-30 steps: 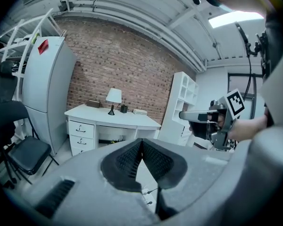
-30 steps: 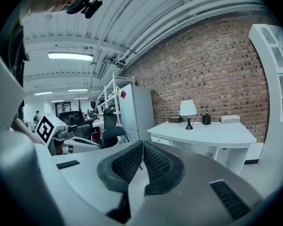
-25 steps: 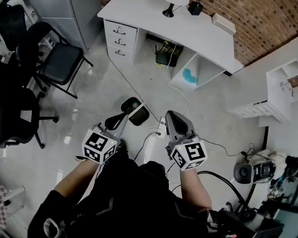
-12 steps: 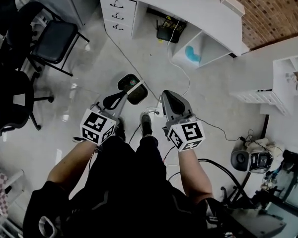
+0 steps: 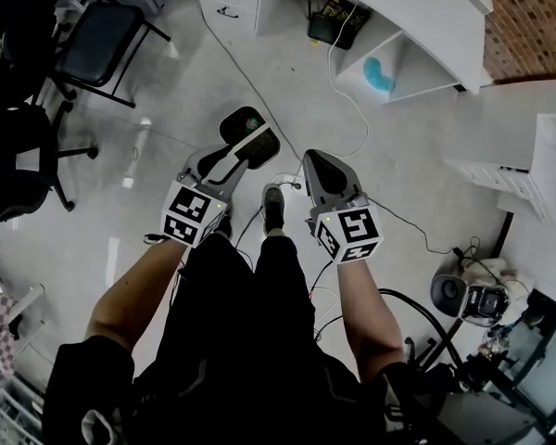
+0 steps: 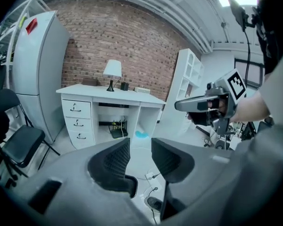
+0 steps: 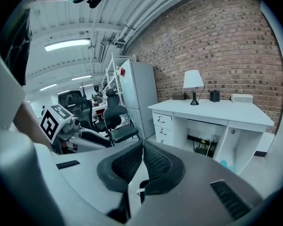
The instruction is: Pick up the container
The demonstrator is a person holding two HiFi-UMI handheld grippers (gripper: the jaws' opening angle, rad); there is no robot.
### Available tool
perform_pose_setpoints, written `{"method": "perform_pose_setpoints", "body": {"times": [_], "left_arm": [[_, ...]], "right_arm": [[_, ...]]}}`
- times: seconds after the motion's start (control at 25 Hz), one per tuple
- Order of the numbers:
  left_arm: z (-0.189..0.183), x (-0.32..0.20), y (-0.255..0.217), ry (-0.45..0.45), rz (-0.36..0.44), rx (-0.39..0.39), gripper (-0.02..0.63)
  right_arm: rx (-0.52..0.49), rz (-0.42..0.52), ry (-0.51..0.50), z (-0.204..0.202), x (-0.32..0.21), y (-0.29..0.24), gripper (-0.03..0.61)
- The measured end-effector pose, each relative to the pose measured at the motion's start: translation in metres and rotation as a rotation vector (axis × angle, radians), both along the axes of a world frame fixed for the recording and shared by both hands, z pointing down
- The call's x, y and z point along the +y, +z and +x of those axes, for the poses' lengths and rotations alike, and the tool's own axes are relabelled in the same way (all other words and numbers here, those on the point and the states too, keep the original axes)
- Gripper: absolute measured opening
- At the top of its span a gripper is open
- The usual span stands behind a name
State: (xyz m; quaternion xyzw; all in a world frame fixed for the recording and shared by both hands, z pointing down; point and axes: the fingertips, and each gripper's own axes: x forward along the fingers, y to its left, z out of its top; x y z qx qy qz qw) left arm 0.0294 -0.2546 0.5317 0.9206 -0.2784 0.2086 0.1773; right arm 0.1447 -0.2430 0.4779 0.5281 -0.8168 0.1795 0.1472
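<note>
I cannot pick out the task's container with certainty. A small dark pot-like thing [image 6: 125, 86] stands beside the lamp [image 6: 112, 70] on the white desk [image 6: 85, 89], far from both grippers. My left gripper [image 6: 140, 144] points at the desk; its jaws are opening, a clear gap shows between the pads, and nothing is in it. In the head view the left gripper [image 5: 233, 156] is held in front of the person's legs. My right gripper [image 7: 142, 149] has its pads pressed together on nothing; in the head view the right gripper [image 5: 317, 162] is level with the left one.
A dark rounded thing [image 5: 250, 135] lies on the floor just beyond the left gripper's tips. A power strip [image 5: 287, 184] and cables run past a shoe [image 5: 273, 208]. Black chairs [image 5: 107, 35] stand at the left. A grey cabinet [image 7: 140, 95] and white shelves [image 6: 188, 86] flank the desk.
The head view has tipped down, so the desk top and lamp slid out at the top. Both grippers now sit higher in the frame, and a shoe has come into view between them.
</note>
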Motion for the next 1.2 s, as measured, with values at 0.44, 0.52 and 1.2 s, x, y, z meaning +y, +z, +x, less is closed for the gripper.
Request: {"method": "perform_pose_setpoints", "body": {"times": [0.44,0.52,1.2], "left_arm": [[0.028,-0.001,0.111,0.054,-0.089,-0.127,0.126],[0.03,-0.003,0.132,0.053,-0.097,-0.148,0.127],[0.021,-0.021,0.331,0.054,-0.237,-0.392,0.193]], "right_arm": [[0.003,-0.113,-0.075,0.01,-0.007,0.088,0.009],[0.004,-0.134,-0.09,0.009,-0.009,0.107,0.008],[0.039,-0.293,-0.183,-0.004,-0.012,0.27,0.008]]}}
